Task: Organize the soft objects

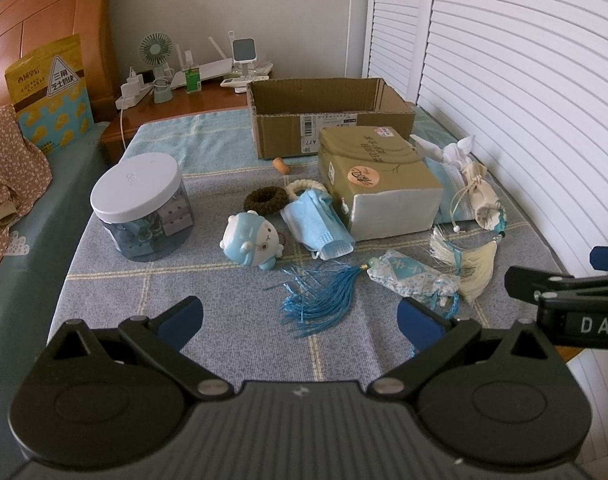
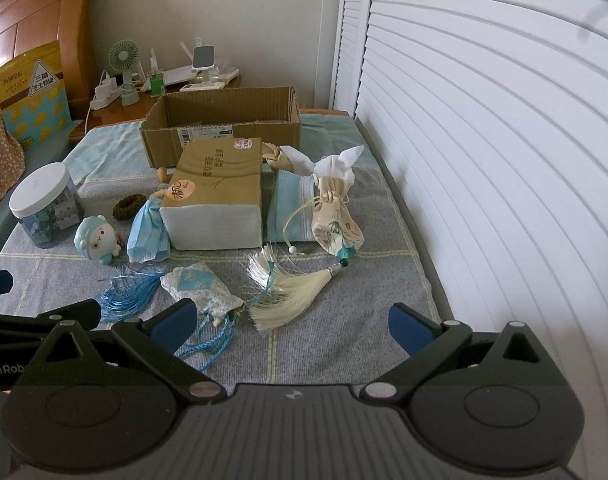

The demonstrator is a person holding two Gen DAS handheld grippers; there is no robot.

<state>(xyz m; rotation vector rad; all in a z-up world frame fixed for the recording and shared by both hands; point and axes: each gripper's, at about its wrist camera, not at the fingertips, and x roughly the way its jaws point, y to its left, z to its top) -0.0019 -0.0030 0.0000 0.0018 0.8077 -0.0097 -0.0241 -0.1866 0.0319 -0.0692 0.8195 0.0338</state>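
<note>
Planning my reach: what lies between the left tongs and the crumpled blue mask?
In the left wrist view, only the blue tassel lies between the left tongs and the mask.

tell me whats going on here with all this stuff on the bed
A person holds two grippers over a cloth-covered surface, both open and holding nothing. The left gripper hovers near the blue tassel; the right gripper is near the cream tassel. The cardboard box at the back looks empty, and the masks, sachets, hair tie and plush toy lie loose in front of it.
</note>
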